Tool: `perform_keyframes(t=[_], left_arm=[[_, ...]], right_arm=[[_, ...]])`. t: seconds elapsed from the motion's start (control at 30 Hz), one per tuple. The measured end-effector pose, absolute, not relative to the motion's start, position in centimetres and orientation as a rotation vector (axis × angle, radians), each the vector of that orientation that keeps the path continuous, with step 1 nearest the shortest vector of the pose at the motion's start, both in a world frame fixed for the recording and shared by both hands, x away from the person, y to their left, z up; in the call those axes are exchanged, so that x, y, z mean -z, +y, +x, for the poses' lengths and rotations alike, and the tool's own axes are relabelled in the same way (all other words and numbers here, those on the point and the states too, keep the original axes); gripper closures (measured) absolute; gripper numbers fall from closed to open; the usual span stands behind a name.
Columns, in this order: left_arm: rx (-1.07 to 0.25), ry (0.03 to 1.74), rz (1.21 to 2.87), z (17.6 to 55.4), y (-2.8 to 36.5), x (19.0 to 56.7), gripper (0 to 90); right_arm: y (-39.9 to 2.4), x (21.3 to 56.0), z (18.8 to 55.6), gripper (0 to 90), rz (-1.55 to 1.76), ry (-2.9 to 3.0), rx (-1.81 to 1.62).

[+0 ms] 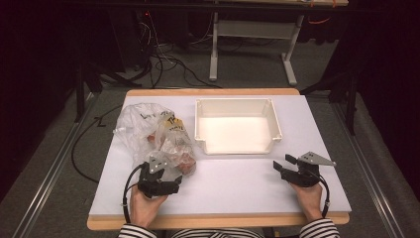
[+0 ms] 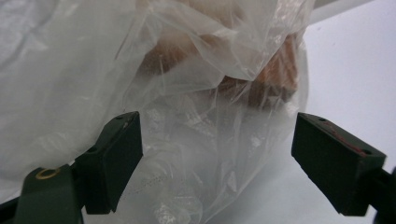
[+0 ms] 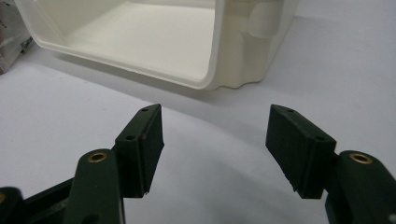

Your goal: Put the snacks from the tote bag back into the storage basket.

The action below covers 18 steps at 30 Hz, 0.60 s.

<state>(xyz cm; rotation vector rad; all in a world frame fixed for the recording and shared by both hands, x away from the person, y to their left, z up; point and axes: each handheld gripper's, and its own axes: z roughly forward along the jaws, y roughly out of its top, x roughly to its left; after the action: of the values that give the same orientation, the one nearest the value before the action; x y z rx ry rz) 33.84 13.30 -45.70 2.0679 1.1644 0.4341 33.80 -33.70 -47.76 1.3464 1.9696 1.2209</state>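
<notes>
Between the spread fingers (image 2: 116,158) of the left gripper (image 2: 217,161), a crinkly plastic bag (image 2: 187,93) is framed but not pinched yet, probably being lined up for a grab. Off beside the white bin (image 1: 237,124), the right gripper (image 3: 215,144) is kept open, with nothing held.

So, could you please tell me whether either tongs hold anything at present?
Nothing is held: the left tongs stand open around the plastic bag, and the right tongs are open.
</notes>
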Motion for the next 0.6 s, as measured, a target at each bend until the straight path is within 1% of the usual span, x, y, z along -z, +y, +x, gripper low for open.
perform_keyframes(t=[0.1,0.2,0.3,0.33,0.37,0.47,0.5,0.53,0.6], left_arm=[[-0.431,1.171,2.085,34.0,13.2,46.1,20.1],[-0.442,1.159,2.127,34.1,13.0,46.8,28.6],[-0.442,1.149,2.140,34.1,12.9,46.9,39.5],[-0.441,1.140,2.145,34.1,12.9,47.1,39.5],[-0.432,1.132,2.149,34.1,12.9,47.1,52.4],[-0.417,1.113,2.159,34.0,12.8,47.3,64.9],[-0.407,1.106,2.156,34.0,12.8,47.3,64.9],[-0.400,1.097,2.152,33.9,12.9,47.3,74.4],[-0.394,1.081,2.151,33.7,12.9,47.2,80.8]], right_arm=[[-33.7,47.8,33.8,37.0,1.347,1.970,-1.220],[-33.7,47.8,33.8,37.0,1.346,1.972,-1.219],[-33.7,47.8,33.8,37.0,1.348,1.972,-1.219],[-33.7,47.8,33.8,37.0,1.350,1.972,-1.219],[-33.7,47.8,33.8,37.0,1.353,1.970,-1.219],[-33.7,47.8,33.9,37.0,1.356,1.973,-1.217],[-33.7,47.8,33.9,37.0,1.359,1.972,-1.218],[-33.7,47.8,33.9,37.0,1.360,1.971,-1.219],[-33.7,47.8,33.9,37.0,1.359,1.974,-1.219]])
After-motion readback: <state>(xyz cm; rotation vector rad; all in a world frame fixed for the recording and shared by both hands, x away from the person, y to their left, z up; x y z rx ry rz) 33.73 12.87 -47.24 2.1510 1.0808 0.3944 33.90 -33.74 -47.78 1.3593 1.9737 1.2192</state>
